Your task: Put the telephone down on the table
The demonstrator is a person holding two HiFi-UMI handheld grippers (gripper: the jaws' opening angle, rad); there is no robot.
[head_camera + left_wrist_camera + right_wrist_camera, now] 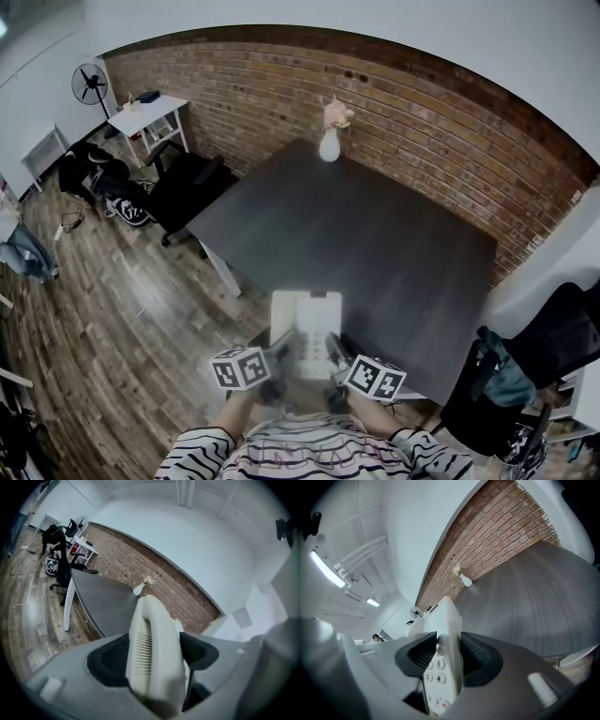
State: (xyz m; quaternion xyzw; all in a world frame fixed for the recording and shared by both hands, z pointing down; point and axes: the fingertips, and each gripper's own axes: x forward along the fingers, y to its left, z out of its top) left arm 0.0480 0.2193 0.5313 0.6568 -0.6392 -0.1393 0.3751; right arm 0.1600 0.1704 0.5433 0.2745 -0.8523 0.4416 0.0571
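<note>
Sleeves (pixel 197 452) striped dark and light lie nearest to us, behind both sets of jaws; just ahead of them come the marker cubes (pixel 241 367), one on our left gripper (pixel 281 349) and one on our right gripper (pixel 336 351); between the two grippers we hold the telephone (pixel 306 317), a cream desk set; the left jaws are closed on its left side, their dark pads (pixel 105 660) pressing the ribbed handset (pixel 151 641) from either side, so that the handset rises up and forward out of the grip; the right jaws are likewise clamped on the telephone's right edge, with the keypad (pixel 435 668) lying just to the left of the gripped rim and the keys 9, 0 and # readable beside the left pad; the telephone is carried by both grips and shows over the near edge of the table (pixel 394 253), whose dark grey top spreads out ahead of and below the jaws; we cannot tell whether its base touches that top; well beyond the jaws, at the table's far edge, a white vase (pixel 329 147) with a pale flower stands just before the brick wall (pixel 441 122); far off to the left of the left jaws, on the wooden floor (pixel 112 300), we see a black office chair (pixel 187 187), a small white table (pixel 148 114) and a standing fan (pixel 90 82)
</note>
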